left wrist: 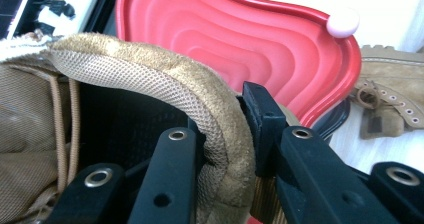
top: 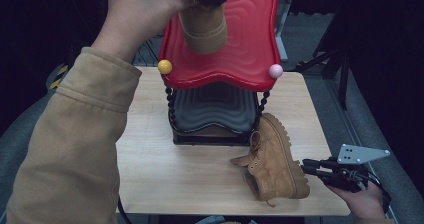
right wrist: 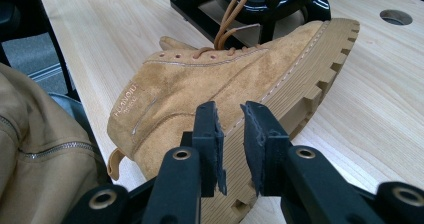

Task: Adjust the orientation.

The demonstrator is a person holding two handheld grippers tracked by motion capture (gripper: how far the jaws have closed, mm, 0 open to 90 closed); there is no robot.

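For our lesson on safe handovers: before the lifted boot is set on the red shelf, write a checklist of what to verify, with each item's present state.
1. Left gripper clamps the lifted boot by its collar: ok.
2. Boot above the red shelf: ok.
3. Shelf surface free where it shows: ok.
4. Second boot lying on its side on the table: ok.
5. Right gripper apart from that boot: cannot tell.

The high view is looking down and forward over the surface (top: 150, 184). The left gripper view is sitting close above the red tray (left wrist: 280, 39); the right is facing the boot (right wrist: 200, 84) nearby. All are sharing that boot.
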